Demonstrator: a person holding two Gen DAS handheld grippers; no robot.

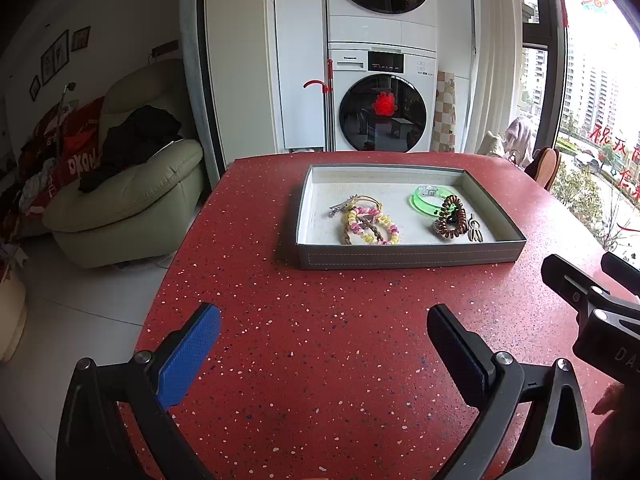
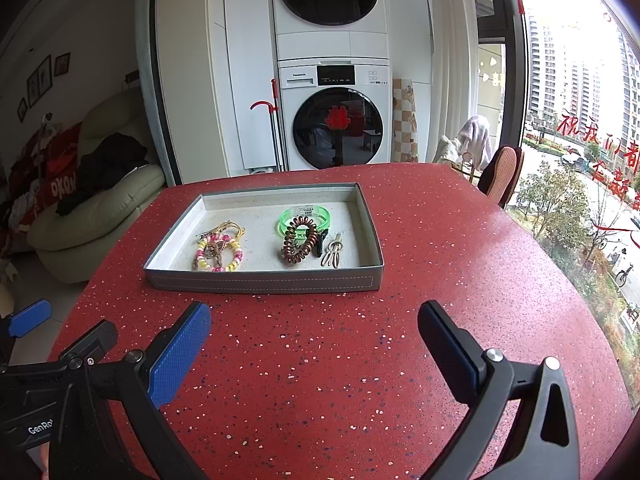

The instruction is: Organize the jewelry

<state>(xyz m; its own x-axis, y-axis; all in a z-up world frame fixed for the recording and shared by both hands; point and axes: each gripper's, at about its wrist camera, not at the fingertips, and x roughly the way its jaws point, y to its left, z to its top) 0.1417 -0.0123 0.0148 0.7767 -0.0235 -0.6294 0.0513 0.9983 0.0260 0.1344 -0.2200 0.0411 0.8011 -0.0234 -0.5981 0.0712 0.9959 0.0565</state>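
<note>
Centrally, a grey tray [image 1: 408, 258] is sitting on the red speckled table [image 1: 320, 360], well ahead of both grippers. Inside it, a pink-and-yellow beaded bracelet [image 1: 372, 226] is lying over a braided cord [image 1: 348, 234] at the left, while a brown spiral hair tie [image 2: 298, 240] is overlapping a green bangle [image 2: 304, 216] at the right, with a small metal clip [image 2: 332, 256] just beside them. The left gripper [image 1: 324, 344] and right gripper [image 2: 314, 342] are hovering above the table, fingers spread wide, holding nothing.
</note>
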